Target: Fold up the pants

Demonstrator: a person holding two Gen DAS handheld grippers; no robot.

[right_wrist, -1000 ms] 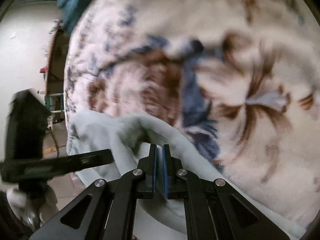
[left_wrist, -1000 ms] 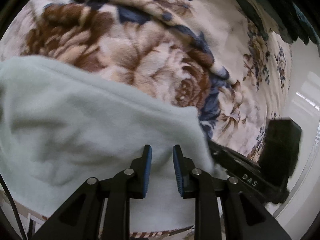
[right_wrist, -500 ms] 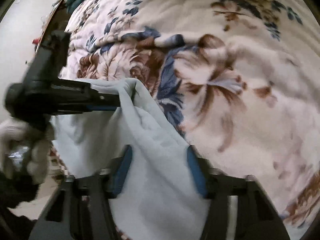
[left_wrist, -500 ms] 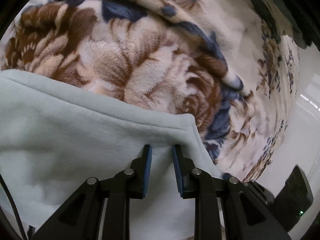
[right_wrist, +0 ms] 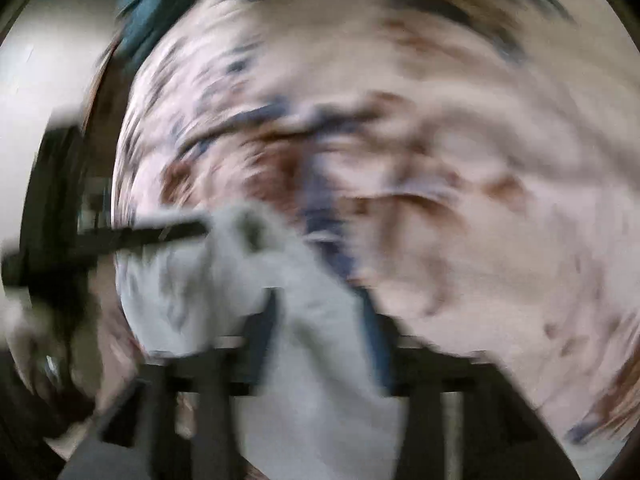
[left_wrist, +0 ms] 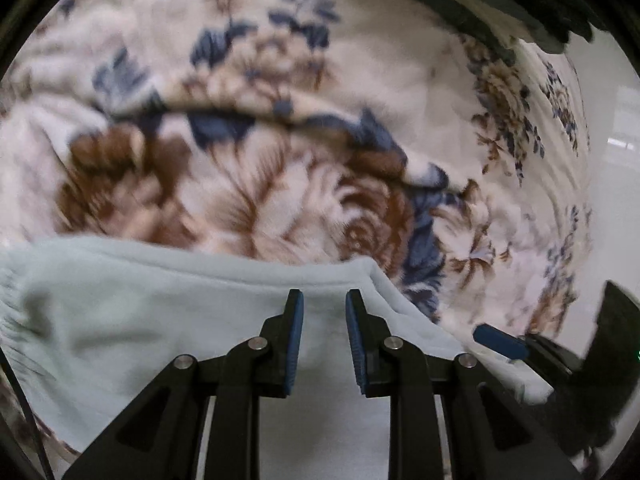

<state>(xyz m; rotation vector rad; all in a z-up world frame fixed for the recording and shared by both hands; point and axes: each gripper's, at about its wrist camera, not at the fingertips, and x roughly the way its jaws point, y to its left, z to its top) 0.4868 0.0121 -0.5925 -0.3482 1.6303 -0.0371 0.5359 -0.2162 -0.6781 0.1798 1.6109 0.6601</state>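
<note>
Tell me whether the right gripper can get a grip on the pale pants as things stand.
Probably yes. The right gripper is opening with the pale pants lying between its fingers, nothing in the way. The left gripper sits on the same cloth, off to one side.

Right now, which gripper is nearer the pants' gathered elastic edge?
Left. The left gripper grips the pants right of their elastic edge; the right gripper, jaws opening around them, is farther right.

The left gripper [left_wrist: 324, 300] jaws pinch the pale green pants [left_wrist: 140, 300] over a floral blanket [left_wrist: 260, 140].
</note>
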